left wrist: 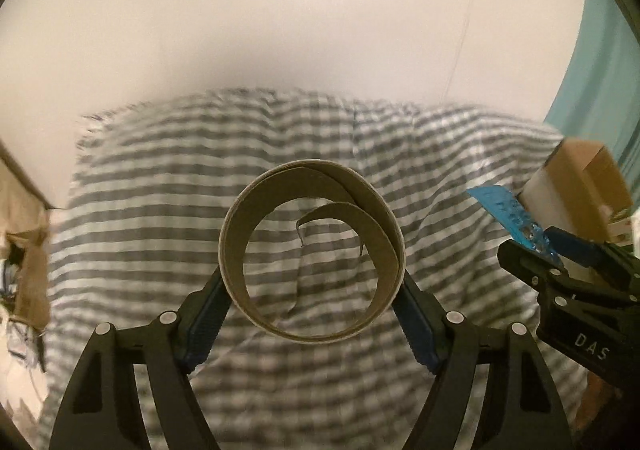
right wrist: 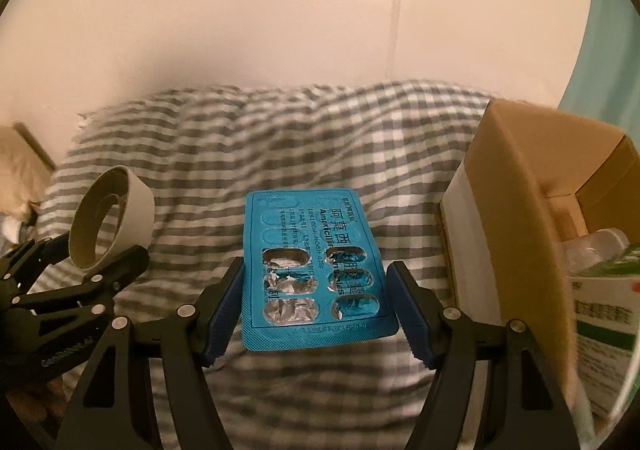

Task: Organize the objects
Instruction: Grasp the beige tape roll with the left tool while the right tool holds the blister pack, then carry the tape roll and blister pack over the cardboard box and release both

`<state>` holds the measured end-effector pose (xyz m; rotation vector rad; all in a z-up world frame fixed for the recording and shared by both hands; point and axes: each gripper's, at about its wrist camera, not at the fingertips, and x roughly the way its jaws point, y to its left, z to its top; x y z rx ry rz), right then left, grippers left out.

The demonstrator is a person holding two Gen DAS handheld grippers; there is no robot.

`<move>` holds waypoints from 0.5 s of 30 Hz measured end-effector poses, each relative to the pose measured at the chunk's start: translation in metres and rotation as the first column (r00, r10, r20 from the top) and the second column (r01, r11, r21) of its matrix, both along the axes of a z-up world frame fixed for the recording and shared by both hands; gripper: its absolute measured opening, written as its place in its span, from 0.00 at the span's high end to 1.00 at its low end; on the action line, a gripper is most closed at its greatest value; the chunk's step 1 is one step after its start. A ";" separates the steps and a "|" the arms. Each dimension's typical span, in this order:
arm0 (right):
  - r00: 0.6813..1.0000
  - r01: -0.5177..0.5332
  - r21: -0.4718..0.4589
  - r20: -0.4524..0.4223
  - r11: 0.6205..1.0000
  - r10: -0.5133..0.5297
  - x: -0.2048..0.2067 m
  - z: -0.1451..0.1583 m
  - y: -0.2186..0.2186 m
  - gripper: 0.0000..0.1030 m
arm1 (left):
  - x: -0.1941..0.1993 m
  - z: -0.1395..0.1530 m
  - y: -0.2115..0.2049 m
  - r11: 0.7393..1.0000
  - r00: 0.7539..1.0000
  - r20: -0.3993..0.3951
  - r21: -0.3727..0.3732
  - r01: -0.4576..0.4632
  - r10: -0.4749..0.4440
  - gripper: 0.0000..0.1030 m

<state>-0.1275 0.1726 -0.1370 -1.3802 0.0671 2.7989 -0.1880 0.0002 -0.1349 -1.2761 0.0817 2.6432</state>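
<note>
My left gripper [left wrist: 312, 282] is shut on an empty cardboard tape roll [left wrist: 312, 250], held in the air above a grey-and-white striped bedsheet [left wrist: 160, 178]. The roll also shows at the left of the right wrist view [right wrist: 110, 218]. My right gripper [right wrist: 316, 306] is shut on a blue blister pack of pills [right wrist: 312, 270], several pockets torn open, held flat between the pads. The pack also shows at the right of the left wrist view [left wrist: 508, 218], with the right gripper [left wrist: 560, 270] behind it.
An open cardboard box [right wrist: 520, 186] stands at the right, close to the blister pack, with a clear plastic bottle [right wrist: 592, 250] and a green-and-white medicine carton [right wrist: 604, 314] inside. The box shows in the left view [left wrist: 580, 186]. A plain wall [right wrist: 280, 10] rises behind the bed.
</note>
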 end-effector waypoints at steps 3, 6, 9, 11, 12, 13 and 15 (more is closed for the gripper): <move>0.999 -0.030 0.004 -0.042 1.000 0.030 0.022 0.031 -0.005 0.33 | 0.038 0.042 -0.008 1.000 0.999 -0.050 -0.011 -0.006 0.006 0.23; 0.994 -0.048 0.029 -0.098 0.998 0.050 0.050 0.069 -0.002 0.33 | 0.069 0.084 -0.004 1.000 0.994 -0.110 0.001 -0.002 0.002 0.23; 0.986 -0.042 0.030 -0.162 0.999 0.046 0.079 0.111 0.012 0.33 | 0.097 0.122 0.009 1.000 0.987 -0.162 0.001 0.002 -0.002 0.23; 0.978 -0.034 0.033 -0.206 0.999 0.040 0.102 0.141 0.026 0.33 | 0.117 0.148 0.017 1.000 0.982 -0.191 0.012 0.014 -0.011 0.23; 0.974 -0.030 0.040 -0.223 0.999 0.038 0.111 0.152 0.031 0.33 | 0.127 0.159 0.025 0.999 0.979 -0.205 0.022 0.023 -0.018 0.23; 0.970 -0.025 0.051 -0.242 0.998 0.037 0.121 0.165 0.037 0.33 | 0.138 0.172 0.031 0.999 0.975 -0.221 0.031 0.033 -0.025 0.23; 0.960 -0.018 0.086 -0.277 0.996 0.041 0.142 0.194 0.052 0.33 | 0.156 0.191 0.043 0.997 0.968 -0.248 0.048 0.056 -0.042 0.23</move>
